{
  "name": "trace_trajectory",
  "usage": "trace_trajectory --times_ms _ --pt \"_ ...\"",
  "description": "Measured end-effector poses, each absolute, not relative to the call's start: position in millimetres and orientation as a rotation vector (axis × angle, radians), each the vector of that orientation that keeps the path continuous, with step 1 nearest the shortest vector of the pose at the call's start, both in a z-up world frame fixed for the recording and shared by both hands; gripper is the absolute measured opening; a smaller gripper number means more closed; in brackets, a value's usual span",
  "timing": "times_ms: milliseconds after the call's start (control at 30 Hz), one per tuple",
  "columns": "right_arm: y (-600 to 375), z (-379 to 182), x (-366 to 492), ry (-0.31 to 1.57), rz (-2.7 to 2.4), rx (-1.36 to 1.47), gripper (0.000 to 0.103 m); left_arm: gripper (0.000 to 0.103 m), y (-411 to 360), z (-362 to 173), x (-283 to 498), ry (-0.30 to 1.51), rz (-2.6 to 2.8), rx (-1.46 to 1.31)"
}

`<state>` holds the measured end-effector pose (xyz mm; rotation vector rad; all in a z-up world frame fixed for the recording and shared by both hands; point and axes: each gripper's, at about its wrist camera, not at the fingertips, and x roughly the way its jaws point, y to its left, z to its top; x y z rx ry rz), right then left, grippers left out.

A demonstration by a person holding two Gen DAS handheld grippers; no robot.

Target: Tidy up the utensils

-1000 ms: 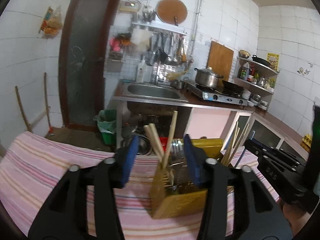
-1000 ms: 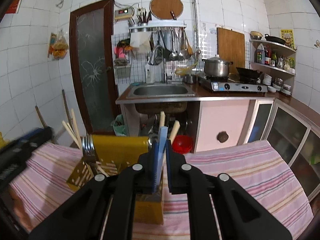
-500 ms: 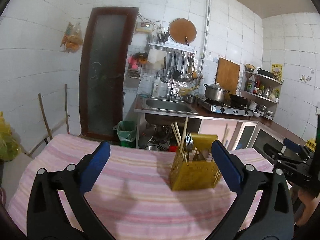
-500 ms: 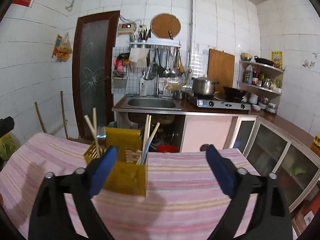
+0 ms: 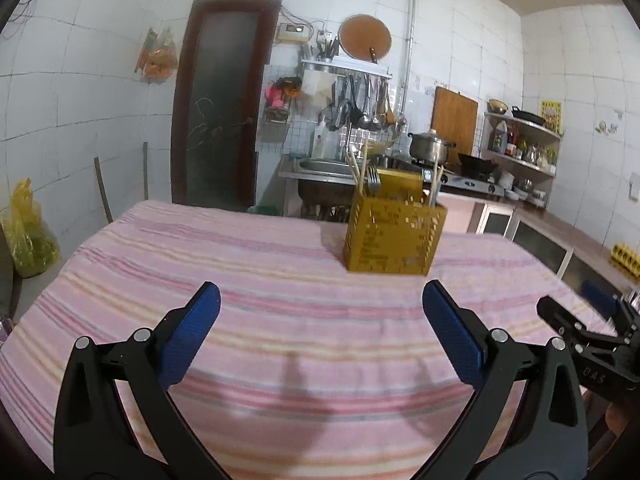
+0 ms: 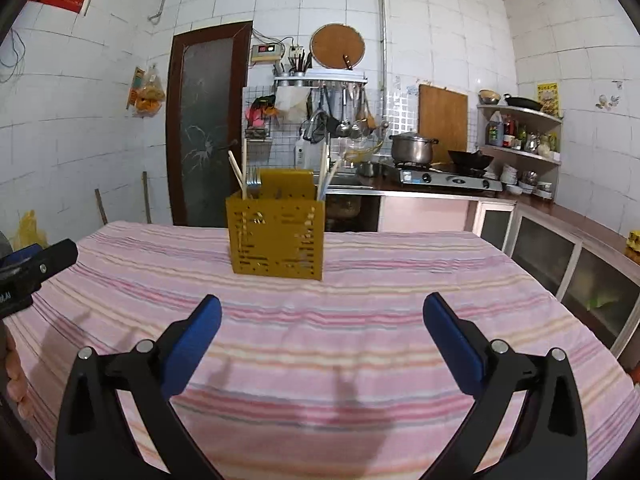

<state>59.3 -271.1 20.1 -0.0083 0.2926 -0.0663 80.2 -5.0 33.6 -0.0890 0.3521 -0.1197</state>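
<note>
- Left wrist view: the left gripper [image 5: 320,312] stands spread wide over the striped tablecloth [image 5: 248,280], with nothing between its blue pads [image 5: 188,332].
- The yellow utensil caddy [image 5: 394,238] stands upright on the cloth at about one o'clock from that gripper, well apart from both fingers.
- Chopsticks [image 5: 362,170] and a fork [image 5: 373,178] poke up from the caddy's left side; more sticks rise at its right.
- At four o'clock the right gripper [image 5: 588,320] shows at the frame edge, low by the cloth's right edge.
- Right wrist view: the right gripper [image 6: 322,320] is opening, its jaws already far apart, only bare cloth [image 6: 320,320] between them.
- The caddy [image 6: 276,236] sits at eleven o'clock, clear of the pads, chopsticks [image 6: 236,172] and fork tines [image 6: 252,178] sticking out on top.
- At nine o'clock a finger of the left gripper [image 6: 38,264] juts in over the cloth's left edge.
- Behind, the kitchen counter carries a steel pot [image 6: 412,148] on the stove.
</note>
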Motion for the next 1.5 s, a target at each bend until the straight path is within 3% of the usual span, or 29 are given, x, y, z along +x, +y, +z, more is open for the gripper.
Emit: trace_trajectory --times_ms 267,1500 --pt "-267 -7 40 0.264 -0.087 0.0 0.099 0.098 -9 0 67 0.32 -0.096 -0.013" --pt "-276 -11 22 0.19 -0.128 0.01 0.099 0.098 -2 0 42 0.221 0.007 -0.009"
